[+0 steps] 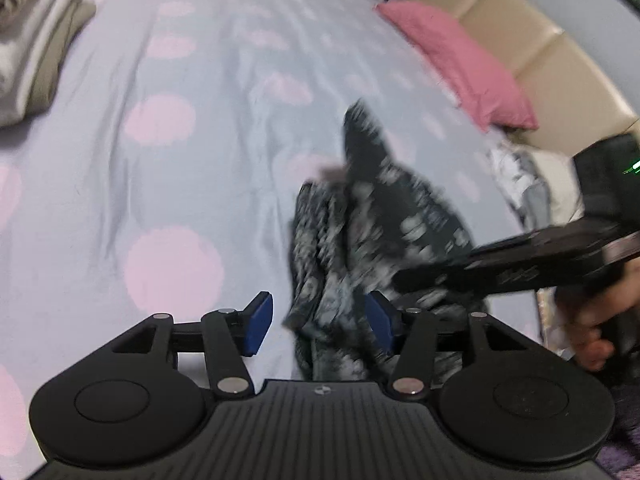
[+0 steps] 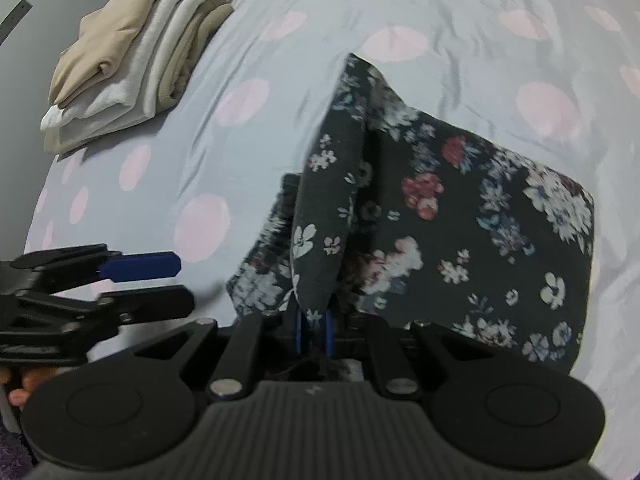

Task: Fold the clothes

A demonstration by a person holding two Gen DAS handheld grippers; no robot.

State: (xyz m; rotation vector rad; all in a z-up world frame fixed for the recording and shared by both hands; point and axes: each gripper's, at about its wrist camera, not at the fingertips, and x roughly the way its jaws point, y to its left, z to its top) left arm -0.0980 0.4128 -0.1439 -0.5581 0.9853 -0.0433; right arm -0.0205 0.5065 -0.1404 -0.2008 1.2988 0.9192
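A dark floral garment [image 2: 448, 216] lies bunched on the bed, lifted at its near edge. My right gripper [image 2: 314, 330] is shut on a fold of that cloth, which rises from between the blue pads. In the left wrist view the same garment [image 1: 360, 224] appears blurred, hanging in front of my left gripper [image 1: 318, 322]. The left jaws stand wide apart, and the cloth's lower edge hangs between the blue pads [image 1: 260, 322] without being pinched. The right gripper's body [image 1: 520, 260] crosses in from the right, held by a hand [image 1: 592, 320]. In the right wrist view the left gripper [image 2: 152, 280] sits low left, open.
The bed sheet [image 1: 180, 168] is pale blue with pink dots. A stack of folded beige and white clothes [image 2: 132, 56] rests at the far left. A pink pillow [image 1: 460, 60] and a beige padded headboard [image 1: 540, 48] lie to the right, with more crumpled cloth [image 1: 520, 176] nearby.
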